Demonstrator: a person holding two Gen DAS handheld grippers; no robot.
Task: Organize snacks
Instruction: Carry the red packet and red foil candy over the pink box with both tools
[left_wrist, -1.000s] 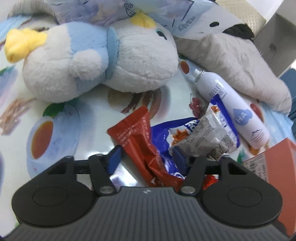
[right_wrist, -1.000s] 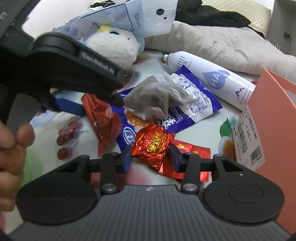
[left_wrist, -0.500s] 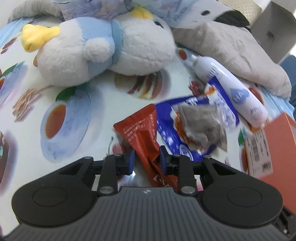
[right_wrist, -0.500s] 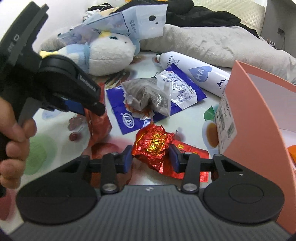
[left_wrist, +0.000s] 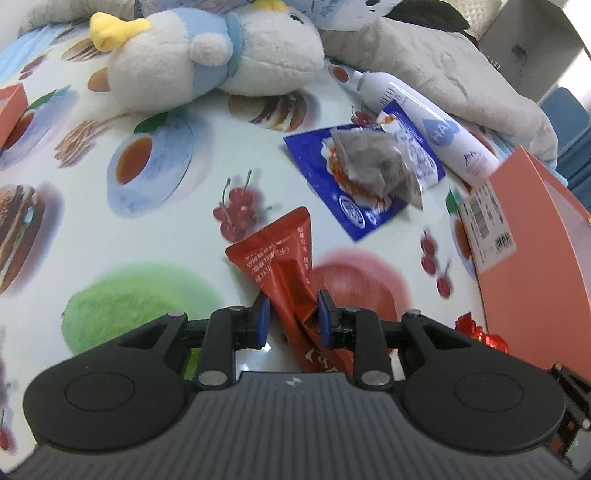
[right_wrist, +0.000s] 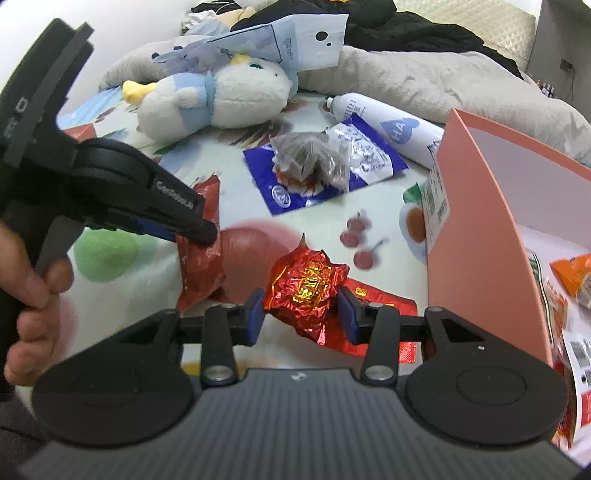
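Note:
My left gripper is shut on a red snack packet, lifted off the patterned tablecloth; the same packet hangs from the left gripper in the right wrist view. The right gripper is shut on a crinkled red-and-gold foil snack, held just left of the salmon-pink box. A blue snack bag with a clear bag of dark pieces on top lies on the table farther back.
A blue-and-white plush bird and grey fabric fill the far side. A white spray bottle lies beside the blue bag. The pink box holds an orange packet. A flat red packet lies under the right gripper. A hand grips the left tool.
The left gripper's jaws closed on the red packet and pulled it back, away from the blue bag. The right gripper, still holding the foil snack, drew closer to the pink box.

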